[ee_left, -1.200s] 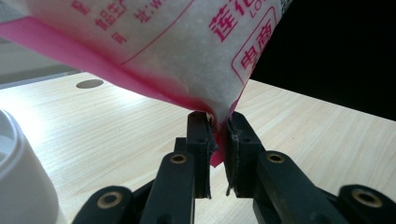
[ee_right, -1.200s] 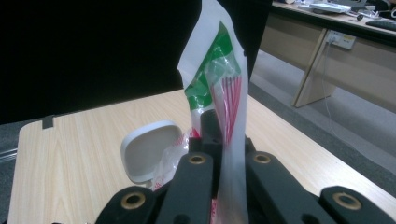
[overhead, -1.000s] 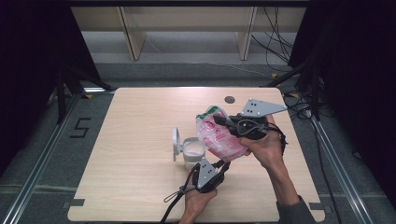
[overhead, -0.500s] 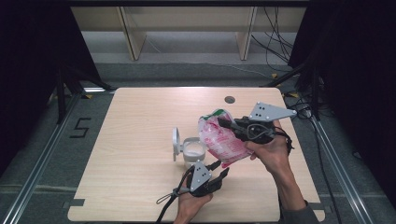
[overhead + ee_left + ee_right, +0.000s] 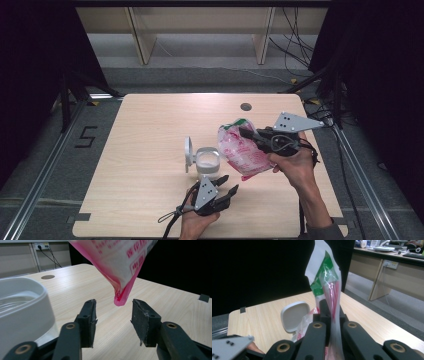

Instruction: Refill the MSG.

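Left gripper (image 5: 226, 184) low near the table's front edge, jaws just opened, parted with nothing pressed between them. Right gripper (image 5: 246, 133) raised, jaws clamped together, hand (image 5: 292, 162) gripping beneath.

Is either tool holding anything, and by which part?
The right tool pinches the pink bag near its top edge; the left tool holds nothing.

1. Your table (image 5: 150, 150) is evenly lit from above, with dark surroundings at both sides.
2. Soft, short shadows sit under the white container (image 5: 207, 162).
3. Your left gripper view blurs the near container wall (image 5: 22, 315).
4. The bag (image 5: 329, 290) shows slight glare in your right gripper view.
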Available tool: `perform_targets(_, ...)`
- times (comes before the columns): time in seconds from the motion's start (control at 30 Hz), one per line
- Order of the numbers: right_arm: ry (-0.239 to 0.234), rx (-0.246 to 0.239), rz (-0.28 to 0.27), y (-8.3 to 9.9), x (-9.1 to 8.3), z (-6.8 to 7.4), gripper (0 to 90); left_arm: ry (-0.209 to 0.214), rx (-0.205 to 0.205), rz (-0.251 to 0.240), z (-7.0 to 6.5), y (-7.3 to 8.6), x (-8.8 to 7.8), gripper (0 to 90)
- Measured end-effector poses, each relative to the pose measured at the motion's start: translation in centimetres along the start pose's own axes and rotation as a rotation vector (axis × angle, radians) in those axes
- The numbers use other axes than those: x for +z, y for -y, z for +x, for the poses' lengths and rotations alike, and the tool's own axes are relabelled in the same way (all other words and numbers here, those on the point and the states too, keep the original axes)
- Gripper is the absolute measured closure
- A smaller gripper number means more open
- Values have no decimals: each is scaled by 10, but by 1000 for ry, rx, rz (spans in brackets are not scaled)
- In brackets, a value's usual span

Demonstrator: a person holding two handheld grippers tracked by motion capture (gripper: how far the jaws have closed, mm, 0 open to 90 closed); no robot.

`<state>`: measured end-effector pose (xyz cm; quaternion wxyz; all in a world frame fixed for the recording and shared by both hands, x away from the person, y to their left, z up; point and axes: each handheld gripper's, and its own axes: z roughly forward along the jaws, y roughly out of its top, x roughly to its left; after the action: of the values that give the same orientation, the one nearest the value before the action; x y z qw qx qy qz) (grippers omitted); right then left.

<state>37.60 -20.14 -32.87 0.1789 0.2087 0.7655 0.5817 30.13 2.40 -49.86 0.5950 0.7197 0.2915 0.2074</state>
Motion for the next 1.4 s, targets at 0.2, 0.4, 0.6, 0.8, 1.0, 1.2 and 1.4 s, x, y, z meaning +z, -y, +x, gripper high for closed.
perform_targets(0.2,-8,48,1,15,0,-6,900,-35,-1,-7,6,-1,-14,529)
perform_targets(0.4,-11,90,3,31,4,-16,900,-57,0,-13,14,-2,-25,533)
perform_targets(0.6,-10,103,10,44,10,-26,900,-58,8,-16,16,-2,-33,534)
perform_targets(0.8,6,126,35,58,13,-31,900,-59,4,-11,16,1,-37,526)
perform_targets(1.0,33,168,36,69,5,-34,900,-76,2,-10,19,1,-41,523)
perform_targets(1.2,52,181,23,76,-10,-37,900,-83,7,-2,19,1,-43,525)
perform_targets(1.4,100,173,54,80,-24,-37,900,-99,-10,-11,21,0,-45,524)
